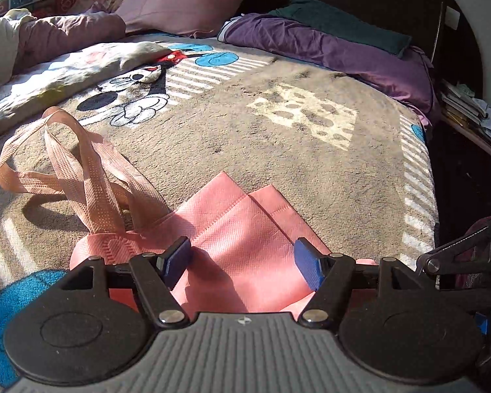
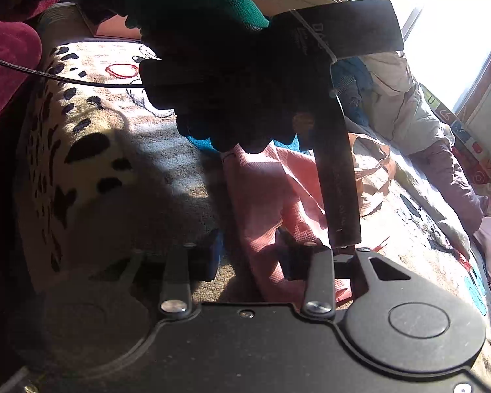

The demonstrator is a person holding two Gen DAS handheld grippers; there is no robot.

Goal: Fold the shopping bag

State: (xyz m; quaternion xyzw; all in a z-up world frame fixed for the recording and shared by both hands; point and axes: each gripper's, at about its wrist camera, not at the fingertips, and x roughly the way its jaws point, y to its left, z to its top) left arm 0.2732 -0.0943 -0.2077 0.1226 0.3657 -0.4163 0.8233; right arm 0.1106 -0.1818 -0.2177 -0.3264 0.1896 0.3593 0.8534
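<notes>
The pink shopping bag (image 1: 245,245) lay flat and already partly folded on the bed (image 1: 278,150), its handles (image 1: 81,170) trailing loose beyond the bag. It looked light, limp and slightly grippy, likely to slump unless pinched at a seam edge or corner. The left tongs (image 1: 244,263) hung spread above the bag, tilted down, pinching nothing. The right tongs (image 2: 250,258) pointed down at the bag's near edge, partly spread, with no cloth plainly between them.
</notes>
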